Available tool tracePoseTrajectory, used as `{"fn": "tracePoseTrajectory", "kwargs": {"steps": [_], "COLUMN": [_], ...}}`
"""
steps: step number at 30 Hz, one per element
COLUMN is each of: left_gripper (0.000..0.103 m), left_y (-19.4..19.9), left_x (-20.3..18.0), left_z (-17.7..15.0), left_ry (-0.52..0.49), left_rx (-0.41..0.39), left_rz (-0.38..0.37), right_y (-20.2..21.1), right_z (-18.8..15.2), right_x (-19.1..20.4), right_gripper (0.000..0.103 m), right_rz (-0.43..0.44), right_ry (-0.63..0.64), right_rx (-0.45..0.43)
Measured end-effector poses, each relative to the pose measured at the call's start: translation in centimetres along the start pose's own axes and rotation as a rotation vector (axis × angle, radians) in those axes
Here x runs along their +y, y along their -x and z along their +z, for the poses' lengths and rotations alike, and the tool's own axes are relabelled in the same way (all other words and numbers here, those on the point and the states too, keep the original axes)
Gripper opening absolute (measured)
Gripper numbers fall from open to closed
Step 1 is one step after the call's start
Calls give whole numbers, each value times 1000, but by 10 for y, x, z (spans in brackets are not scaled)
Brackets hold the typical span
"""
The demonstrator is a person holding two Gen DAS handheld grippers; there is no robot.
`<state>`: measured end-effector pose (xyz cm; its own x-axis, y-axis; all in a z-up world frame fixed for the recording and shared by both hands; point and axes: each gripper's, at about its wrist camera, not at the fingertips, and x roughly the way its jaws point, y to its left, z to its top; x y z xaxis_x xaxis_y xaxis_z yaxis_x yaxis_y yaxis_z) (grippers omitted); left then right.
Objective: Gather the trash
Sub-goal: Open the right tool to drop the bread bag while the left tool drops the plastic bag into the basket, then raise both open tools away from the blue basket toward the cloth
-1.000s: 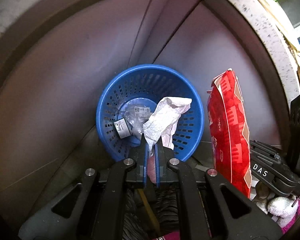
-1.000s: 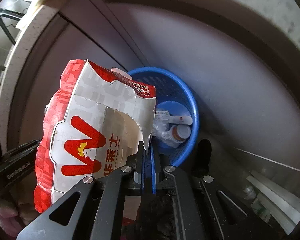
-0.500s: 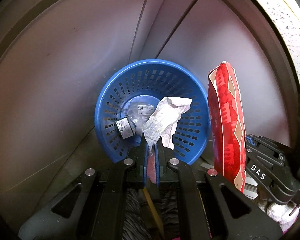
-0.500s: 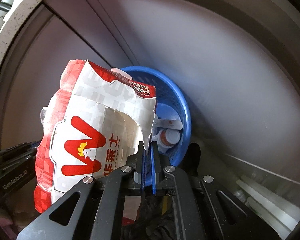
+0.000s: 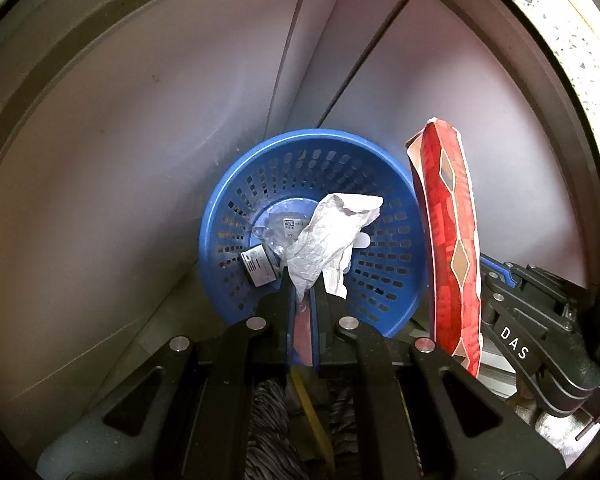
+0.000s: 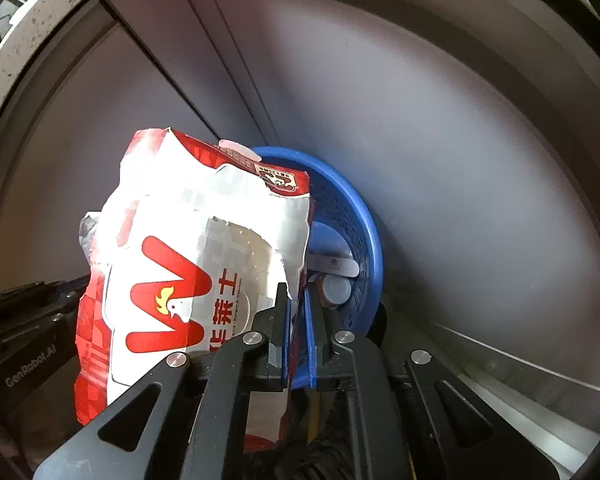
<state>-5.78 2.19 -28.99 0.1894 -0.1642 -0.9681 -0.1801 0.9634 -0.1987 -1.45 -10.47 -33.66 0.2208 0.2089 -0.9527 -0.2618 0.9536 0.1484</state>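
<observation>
A blue perforated plastic basket [image 5: 384,240] stands against a pale cabinet corner and holds a crushed clear bottle [image 5: 268,236] and other scraps. My left gripper [image 5: 302,288] is shut on a crumpled white paper [image 5: 328,236], held just above the basket's near rim. My right gripper [image 6: 296,296] is shut on a torn red and white paper food bag [image 6: 192,264], which also shows edge-on in the left wrist view [image 5: 448,240], right of the basket. The bag hides the left half of the basket [image 6: 360,232] in the right wrist view.
Pale cabinet panels [image 5: 140,120] with a dark seam rise behind the basket. A speckled stone counter edge [image 5: 560,40] runs above on the right. The other gripper's black body [image 5: 540,340] is close on the right in the left wrist view.
Both grippers have moved closer to the basket and a little lower. The right jaws now stand slightly wider on the bag. The paper and the bag stay gripped.
</observation>
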Motion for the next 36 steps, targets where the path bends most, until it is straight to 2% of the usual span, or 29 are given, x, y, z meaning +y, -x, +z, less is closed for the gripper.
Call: {"fn": "tracePoseTrajectory", "kwargs": {"steps": [3, 5, 7, 9, 19, 24, 36], "left_gripper": [4, 8, 22, 26, 26, 26, 26], "left_y": [4, 6, 9, 11, 25, 34, 80], "left_x": [-1, -1, 0, 0, -1, 1, -11], "left_z": [0, 0, 1, 1, 3, 5, 9], "left_ry": [4, 6, 9, 13, 17, 12, 2], "left_rx": [0, 0, -6, -12, -22, -44, -144], "left_rz": [0, 5, 8, 11, 12, 11, -4], "right_y": [4, 7, 8, 9, 28, 39, 76], "right_z": [-2, -4, -5, -6, -5, -2, 2], "right_x": [4, 7, 8, 6, 7, 4, 7], "right_gripper": [6, 9, 16, 19, 20, 27, 28], "right_rz": [-14, -14, -14, -11, -6, 9, 62], "right_ry": [3, 2, 6, 9, 24, 39, 109], "right_rx": [-3, -3, -4, -5, -9, -26, -78]}}
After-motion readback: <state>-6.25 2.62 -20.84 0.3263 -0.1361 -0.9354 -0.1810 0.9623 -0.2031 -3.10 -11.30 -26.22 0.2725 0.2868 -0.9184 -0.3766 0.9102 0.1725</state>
